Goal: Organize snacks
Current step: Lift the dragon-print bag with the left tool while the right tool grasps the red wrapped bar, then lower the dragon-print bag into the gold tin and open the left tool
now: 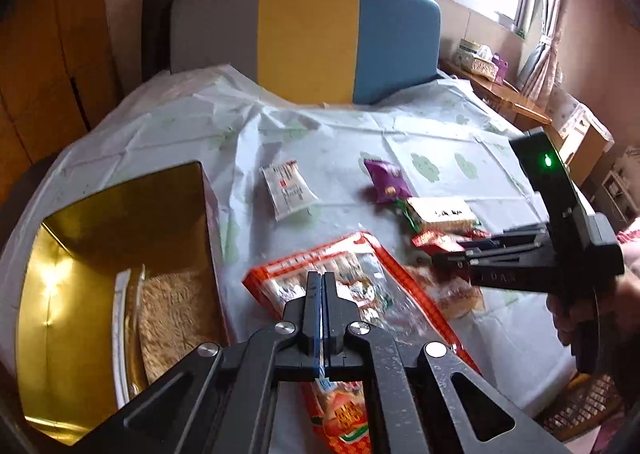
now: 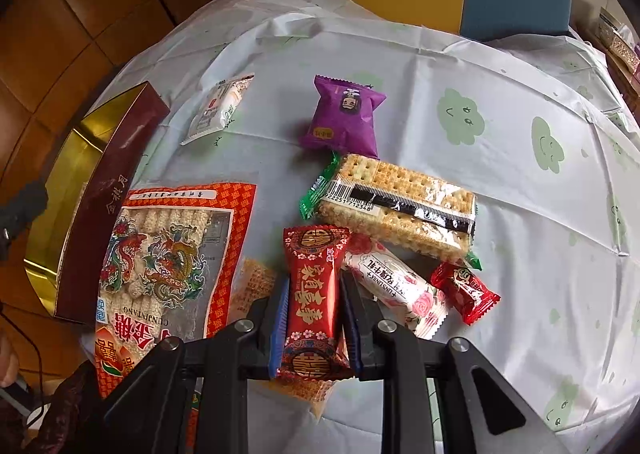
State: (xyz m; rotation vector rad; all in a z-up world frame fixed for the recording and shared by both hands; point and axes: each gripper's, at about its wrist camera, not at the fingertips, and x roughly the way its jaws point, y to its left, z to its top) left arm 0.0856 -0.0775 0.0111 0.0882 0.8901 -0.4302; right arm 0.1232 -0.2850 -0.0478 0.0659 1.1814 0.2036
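My left gripper [image 1: 322, 278] is shut on the edge of a large orange-red candy bag [image 1: 360, 286], held just right of a gold-lined box [image 1: 120, 254]. The bag [image 2: 168, 254] and the box [image 2: 108, 182] also show in the right wrist view. My right gripper [image 2: 314, 286] is shut on a red snack packet [image 2: 312, 294] just above the table. Beside it lie a cracker pack [image 2: 400, 206], a white rose-print packet [image 2: 400, 290], a small red candy [image 2: 466, 290], a purple packet [image 2: 344, 116] and a white packet [image 2: 220, 106].
The table carries a pale cloth with green clouds [image 2: 520, 114]. A grey, yellow and blue chair [image 1: 308, 38] stands at its far side. A wooden side table with baskets [image 1: 492, 74] is at the back right. A clear wrapper [image 2: 256, 282] lies under the red packet.
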